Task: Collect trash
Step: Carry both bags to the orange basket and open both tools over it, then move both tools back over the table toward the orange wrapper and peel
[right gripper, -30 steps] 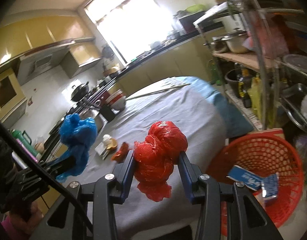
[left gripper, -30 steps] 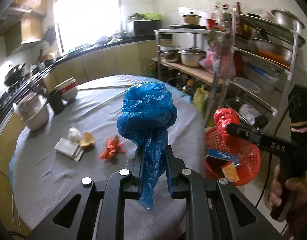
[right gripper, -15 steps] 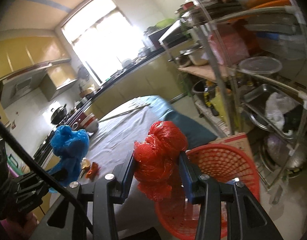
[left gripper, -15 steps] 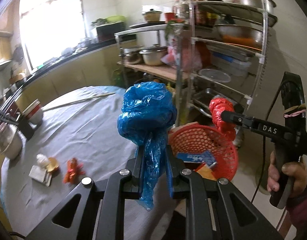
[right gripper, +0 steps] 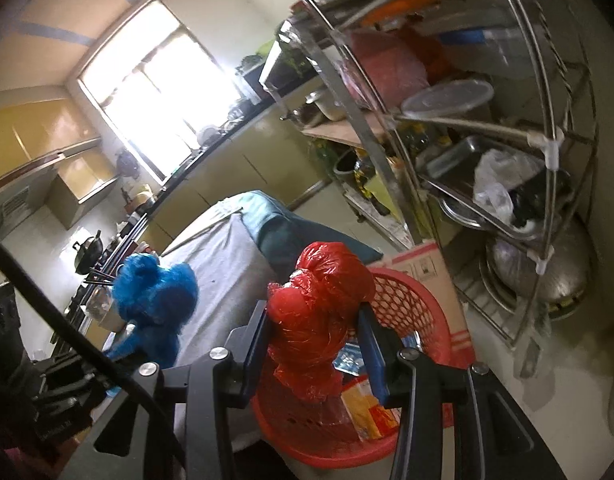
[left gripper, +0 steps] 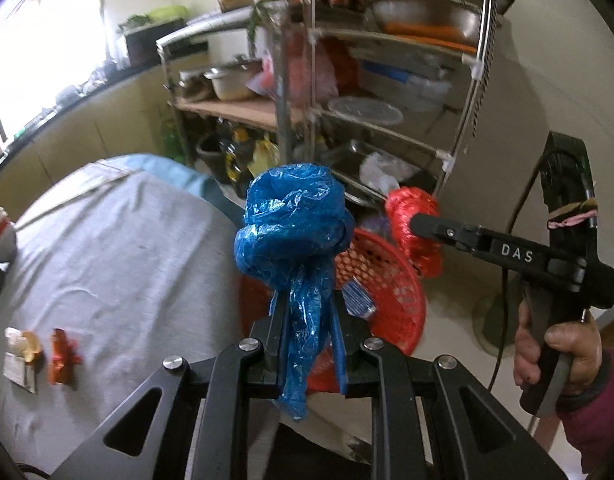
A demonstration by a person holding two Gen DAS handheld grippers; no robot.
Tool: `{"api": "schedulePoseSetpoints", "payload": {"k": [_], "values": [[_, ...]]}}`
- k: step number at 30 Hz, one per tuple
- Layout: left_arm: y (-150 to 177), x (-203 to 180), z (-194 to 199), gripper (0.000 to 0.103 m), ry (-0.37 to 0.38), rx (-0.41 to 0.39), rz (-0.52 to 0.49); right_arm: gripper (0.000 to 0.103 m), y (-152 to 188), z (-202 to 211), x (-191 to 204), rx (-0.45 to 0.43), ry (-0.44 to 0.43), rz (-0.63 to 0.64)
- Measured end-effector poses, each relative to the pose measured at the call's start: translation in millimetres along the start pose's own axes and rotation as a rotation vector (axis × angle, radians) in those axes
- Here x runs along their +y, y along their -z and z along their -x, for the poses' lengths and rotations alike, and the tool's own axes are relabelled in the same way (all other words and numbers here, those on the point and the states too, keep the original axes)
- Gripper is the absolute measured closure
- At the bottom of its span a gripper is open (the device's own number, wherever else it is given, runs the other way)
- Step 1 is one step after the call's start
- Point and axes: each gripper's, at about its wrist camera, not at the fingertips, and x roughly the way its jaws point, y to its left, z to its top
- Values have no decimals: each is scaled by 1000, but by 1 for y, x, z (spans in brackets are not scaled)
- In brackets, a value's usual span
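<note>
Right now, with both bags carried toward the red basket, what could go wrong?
1. The blue bag is pinched only by its thin tail in the left gripper; it could slip out above the table.
2. The red bag hangs near the red basket rim; released early, it may fall onto the floor.

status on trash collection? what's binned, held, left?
Binned: cartons lie in the red basket. Held: left gripper clamps a blue bag, right gripper a red bag, over the basket. Left: wrappers on the table.
</note>
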Motion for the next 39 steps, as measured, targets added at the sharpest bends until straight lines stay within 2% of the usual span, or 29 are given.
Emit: {"api": "schedulePoseSetpoints", "payload": {"k": [11, 14, 15, 19, 21, 22, 29, 39], "values": [[7, -12, -39, 82, 35, 95, -24, 55, 11, -15, -15, 32, 9, -44], [6, -12, -47, 79, 51, 110, -16, 53, 13, -23, -22, 46, -2, -79], [7, -11, -48, 76, 65, 111, -11, 53, 14, -28, -24, 57, -9, -87], [11, -8, -44, 50, 74, 100, -6, 47, 15, -44, -27, 111, -18, -141], [13, -6, -38, 49, 67, 85, -9, 42, 16, -46, -26, 116, -47, -178], [13, -4, -35, 49, 59, 78, -10, 39, 17, -45, -25, 112, -48, -179], [24, 27, 2, 45, -12, 7, 47, 39, 13, -37, -1, 91, -48, -115], [73, 121, 65, 42, -256, -66, 239, 39, 14, -44, 70, 104, -114, 27]]}}
